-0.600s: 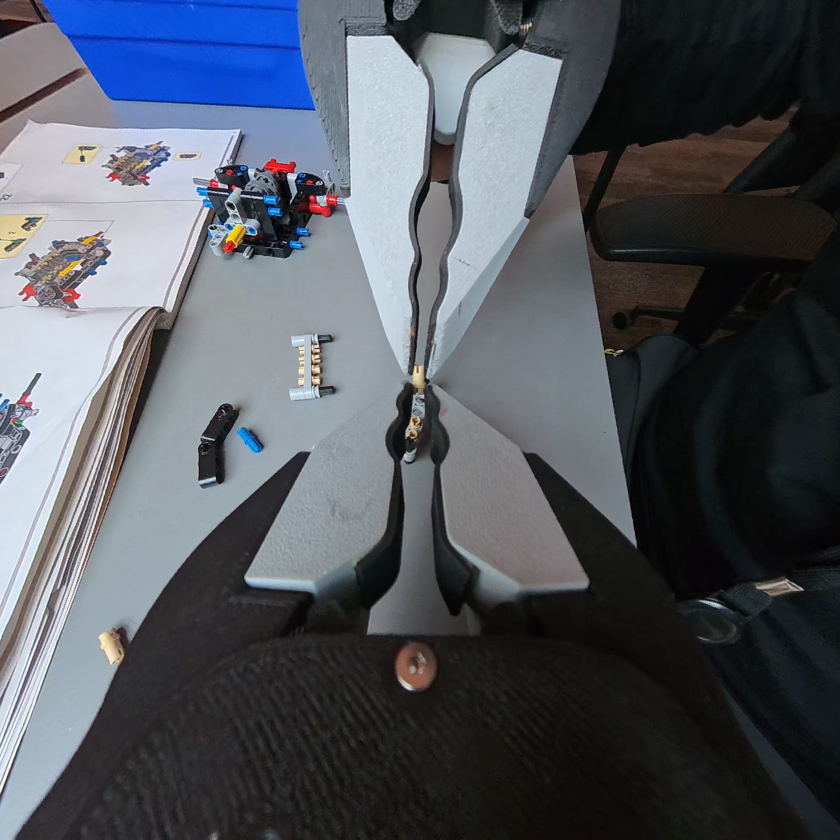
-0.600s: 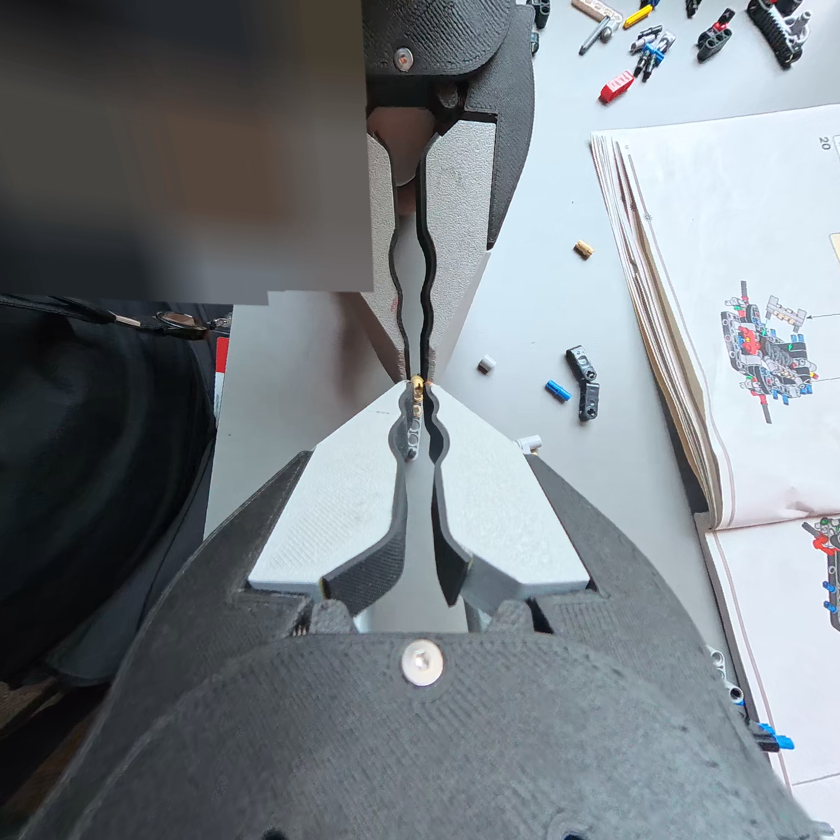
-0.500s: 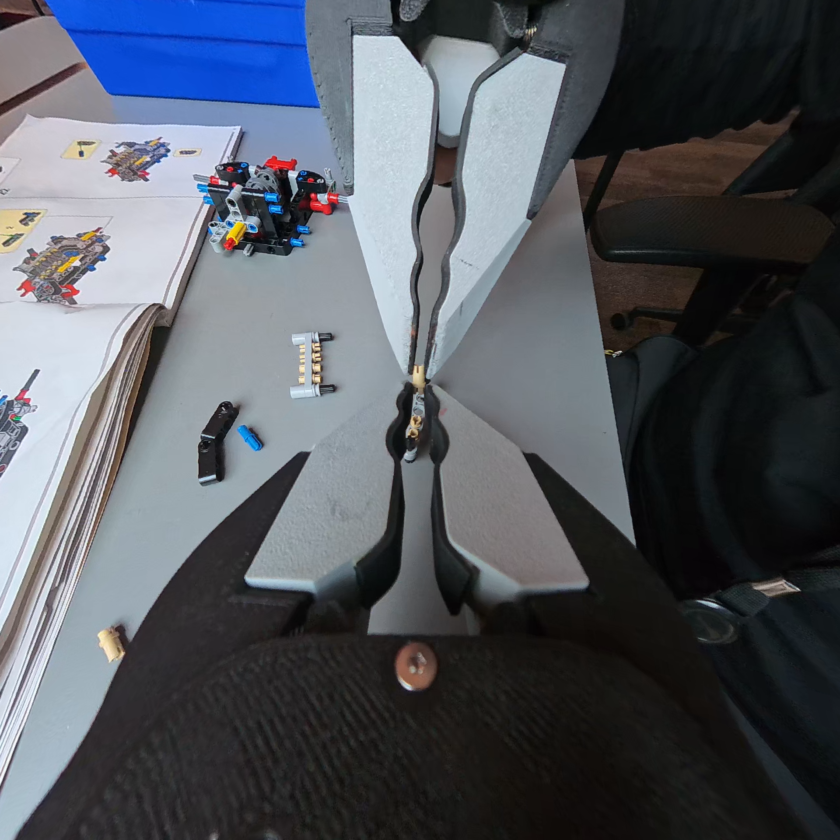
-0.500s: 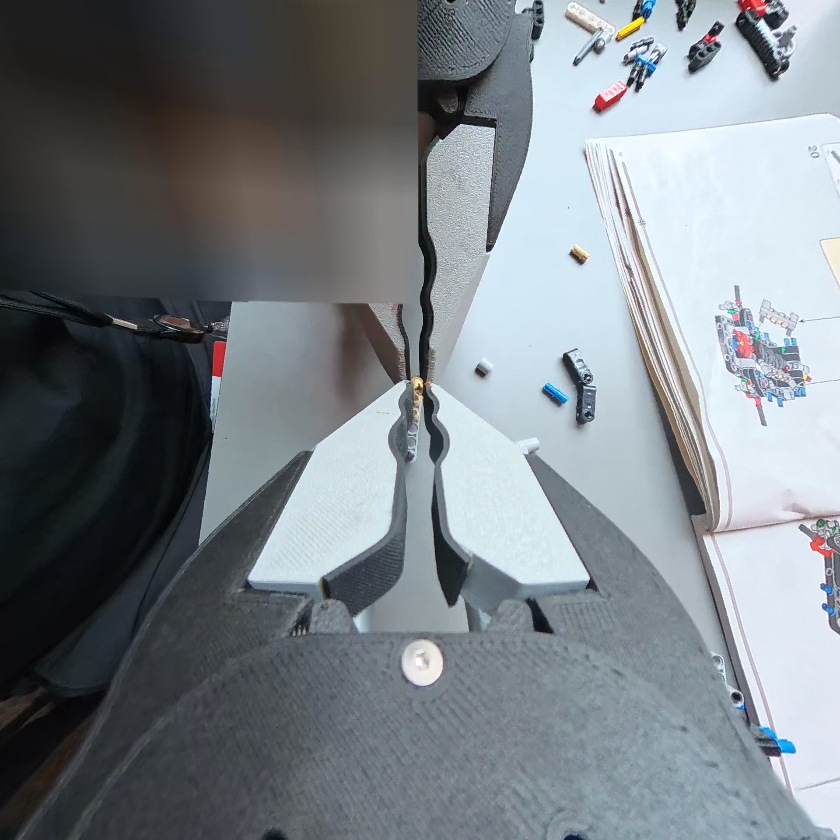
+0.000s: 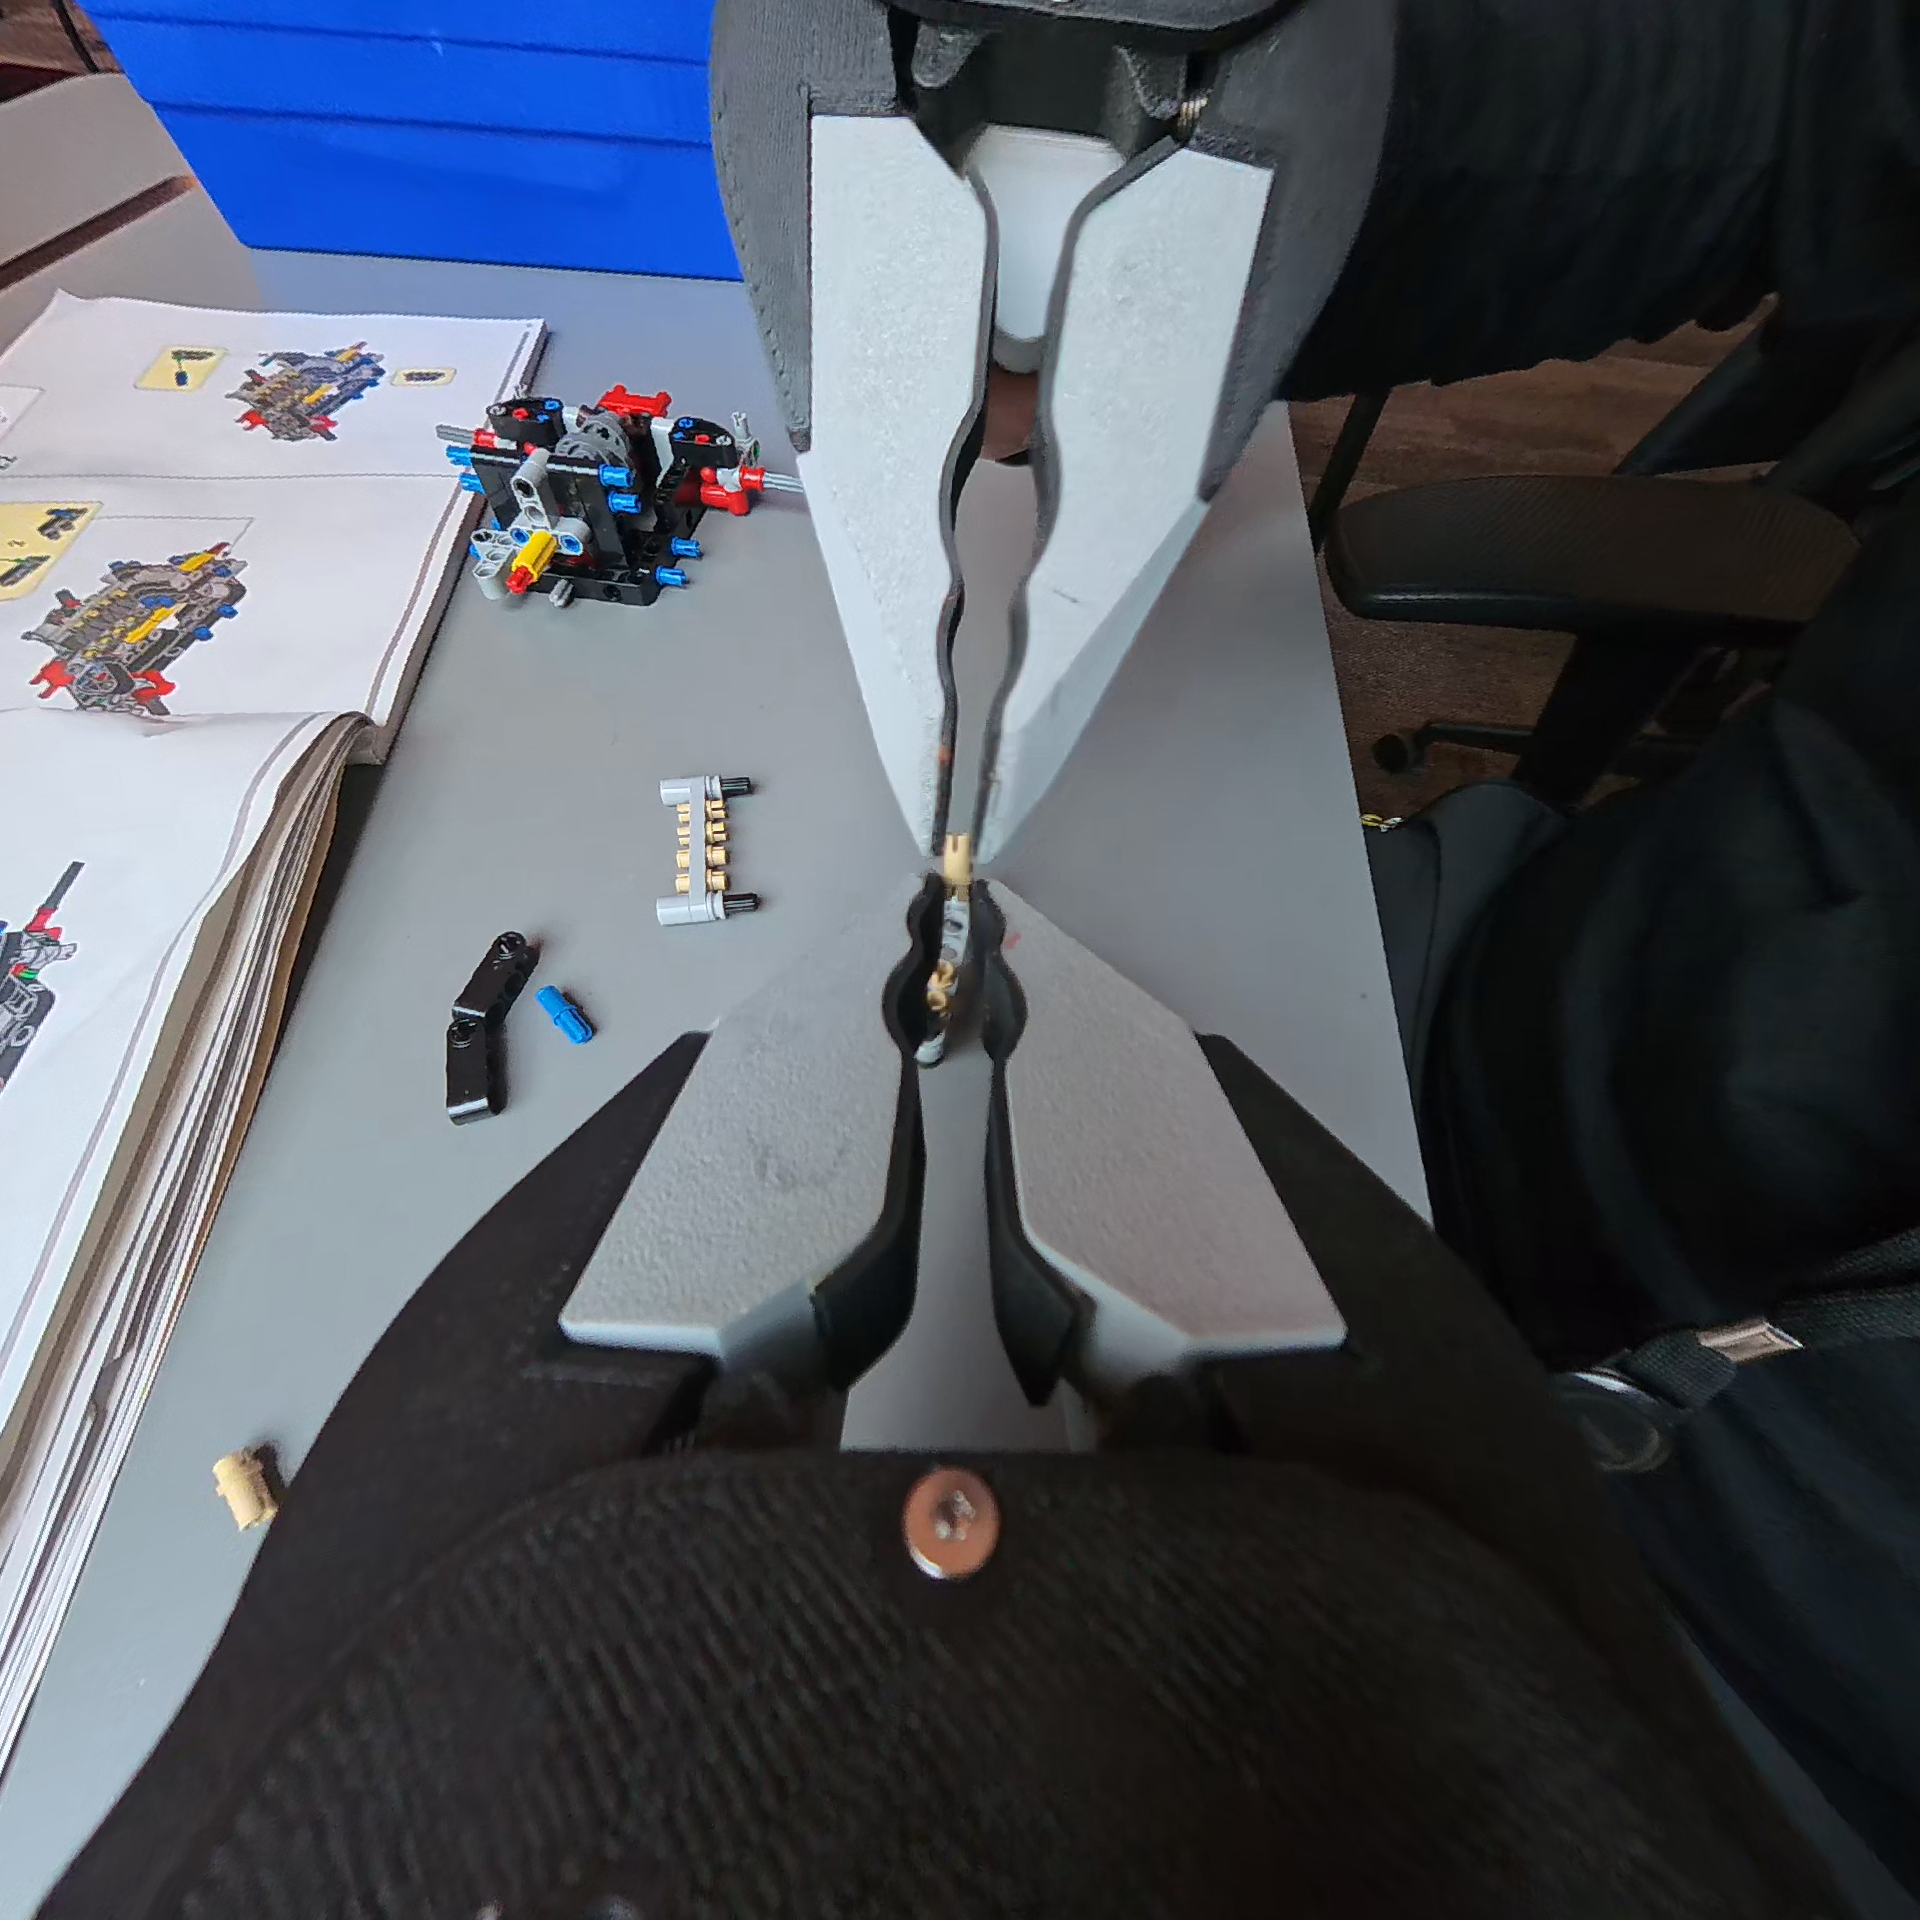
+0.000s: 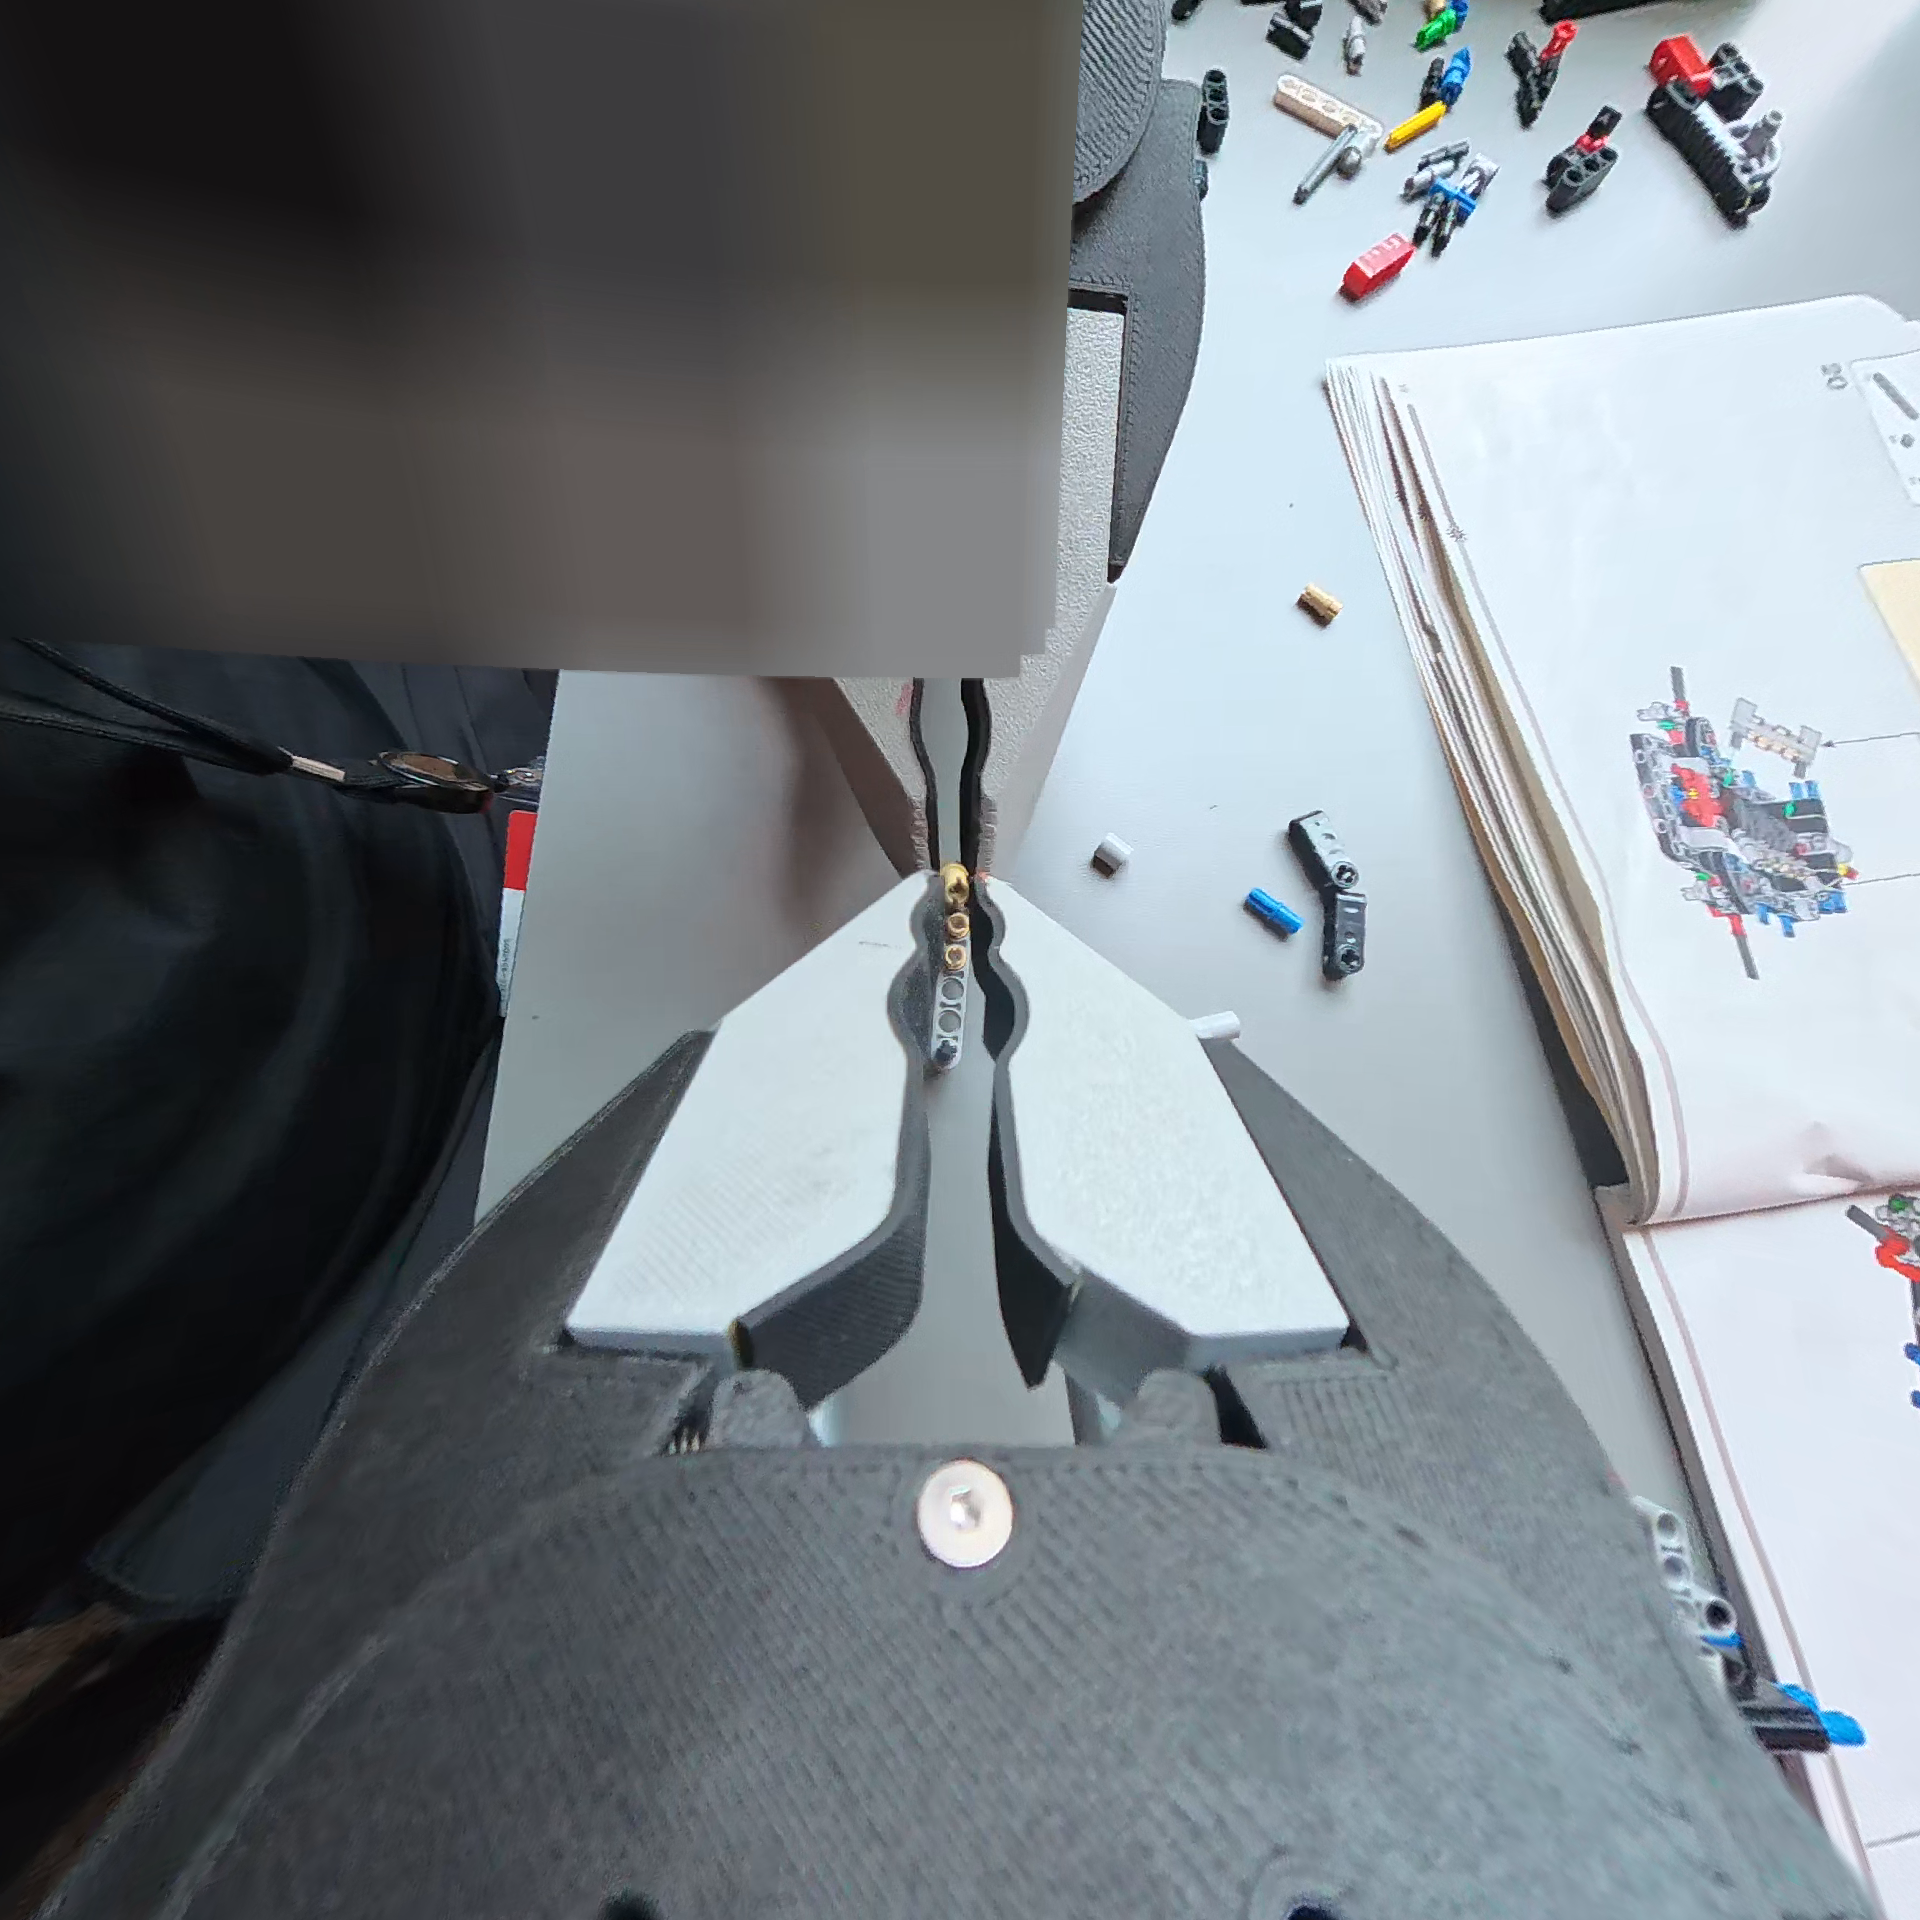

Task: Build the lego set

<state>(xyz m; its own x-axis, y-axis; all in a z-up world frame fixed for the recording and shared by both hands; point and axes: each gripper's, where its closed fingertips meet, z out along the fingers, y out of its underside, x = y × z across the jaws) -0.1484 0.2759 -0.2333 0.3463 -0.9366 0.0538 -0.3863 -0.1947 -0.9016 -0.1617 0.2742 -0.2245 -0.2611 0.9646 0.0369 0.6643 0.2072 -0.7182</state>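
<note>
My two grippers meet tip to tip above the grey table (image 5: 1195,831). My left gripper (image 5: 954,896) is shut on a thin grey beam (image 5: 954,927) that carries tan pins and hangs down in the gap between its fingers. My right gripper (image 5: 961,831) comes in from the top, shut on a tan pin (image 5: 958,850) that touches the top end of the beam. In the right wrist view the beam (image 6: 949,1003) shows its holes and two tan pins below my right gripper (image 6: 961,896); the left gripper (image 6: 951,857) is partly hidden by a blur patch.
A partly built model (image 5: 597,499) stands by the open instruction booklet (image 5: 156,582). A grey bar with tan pins (image 5: 698,852), a black bent beam (image 5: 483,1023), a blue pin (image 5: 564,1013) and a loose tan pin (image 5: 247,1475) lie on the table. Several loose parts (image 6: 1507,135) lie farther off. A blue bin (image 5: 447,125) stands behind.
Both grippers stay tip to tip. The right wrist view has shifted a little, so the beam's holes and two tan pins now show in its gap.
</note>
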